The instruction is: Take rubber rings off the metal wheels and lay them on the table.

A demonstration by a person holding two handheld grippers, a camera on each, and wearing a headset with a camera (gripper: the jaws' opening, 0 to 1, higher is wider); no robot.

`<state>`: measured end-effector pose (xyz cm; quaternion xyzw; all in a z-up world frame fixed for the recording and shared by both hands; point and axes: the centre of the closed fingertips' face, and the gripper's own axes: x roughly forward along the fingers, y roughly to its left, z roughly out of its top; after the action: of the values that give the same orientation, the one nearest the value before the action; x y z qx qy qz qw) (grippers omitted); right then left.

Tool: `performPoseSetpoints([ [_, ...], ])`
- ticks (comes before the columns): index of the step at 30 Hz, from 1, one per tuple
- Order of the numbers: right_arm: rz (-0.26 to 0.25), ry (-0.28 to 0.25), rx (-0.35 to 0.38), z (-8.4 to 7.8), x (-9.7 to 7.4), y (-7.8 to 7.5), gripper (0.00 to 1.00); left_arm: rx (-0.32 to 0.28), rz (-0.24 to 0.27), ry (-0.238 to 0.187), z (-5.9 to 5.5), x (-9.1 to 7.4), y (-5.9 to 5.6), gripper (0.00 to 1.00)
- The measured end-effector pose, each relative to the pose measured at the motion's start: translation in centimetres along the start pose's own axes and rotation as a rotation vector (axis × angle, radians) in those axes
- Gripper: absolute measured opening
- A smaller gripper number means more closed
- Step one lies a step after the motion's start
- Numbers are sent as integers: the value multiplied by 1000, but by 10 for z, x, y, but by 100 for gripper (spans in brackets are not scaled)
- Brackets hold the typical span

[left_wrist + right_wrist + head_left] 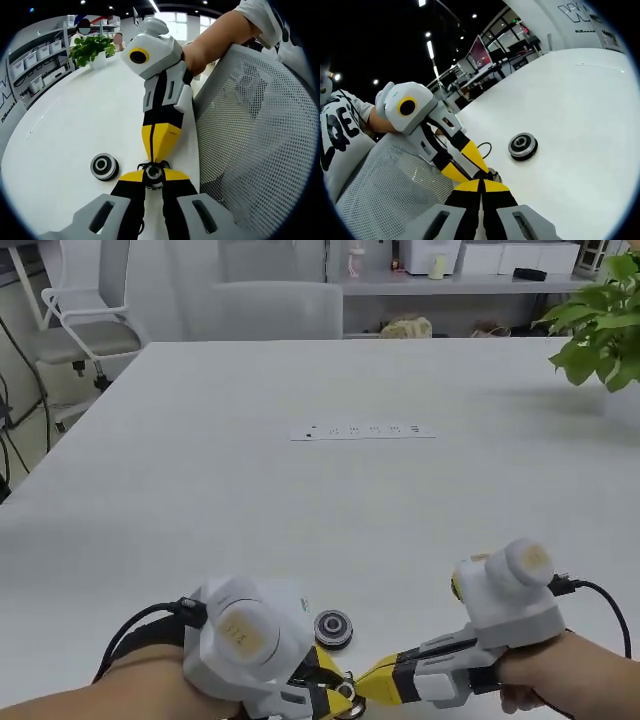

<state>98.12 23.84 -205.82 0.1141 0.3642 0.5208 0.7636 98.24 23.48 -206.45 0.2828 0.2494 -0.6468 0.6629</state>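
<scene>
At the near edge of the surface (300, 510), your left tool (153, 176) pinches a wheel (153, 171) between its yellow tips, and your right tool (481, 186) meets it nose to nose with its jaws pressed together at the wheel's rim; whether they have caught the ring cannot be told. The main risk is the pull: if you draw the right tool away hard, the wheel can twist out of the left tool's narrow hold, or the ring can snap free and jump. You work right over the edge, with the mesh chair (260, 140) just beside it, so anything that slips probably drops off the surface instead of landing on it. A second risk is the loose wheel (333, 628), lying flat near the left tool with a dark outer band (521, 157), likely its ring: a sideways swing of that tool could knock it. You have little room toward yourself and plenty ahead, since the surface runs bare to the socket strip (362, 430), and the plant (600, 325) stands well apart on the right. Pull and lay down forward, away from the edge.
</scene>
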Motion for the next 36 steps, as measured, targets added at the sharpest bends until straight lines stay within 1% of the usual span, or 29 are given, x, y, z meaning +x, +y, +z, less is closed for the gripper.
performPoseSetpoints([
  [5,19,-3,-6,1,1,5,0,2,1,-1,0,0,0,6],
  [7,53,-4,-18,3,3,14,0,2,2,-1,0,0,0,6],
  [8,52,7,-32,2,4,15,0,3,2,-2,0,0,0,6],
  [12,45,1,-40,2,2,12,0,-1,4,-3,0,0,0,6],
  [18,30,7,-89,1,2,8,0,-4,-1,-11,0,0,1,7],
  [22,25,10,-106,0,1,6,0,2,-3,-22,0,-1,1,7],
  [27,16,6,-104,-1,-2,3,0,18,-11,-19,1,0,1,8],
  [32,7,-13,-101,3,-4,1,0,19,-14,-8,1,-2,1,10],
  [36,10,-15,-98,4,-4,2,0,31,-32,-15,5,-6,-2,13],
])
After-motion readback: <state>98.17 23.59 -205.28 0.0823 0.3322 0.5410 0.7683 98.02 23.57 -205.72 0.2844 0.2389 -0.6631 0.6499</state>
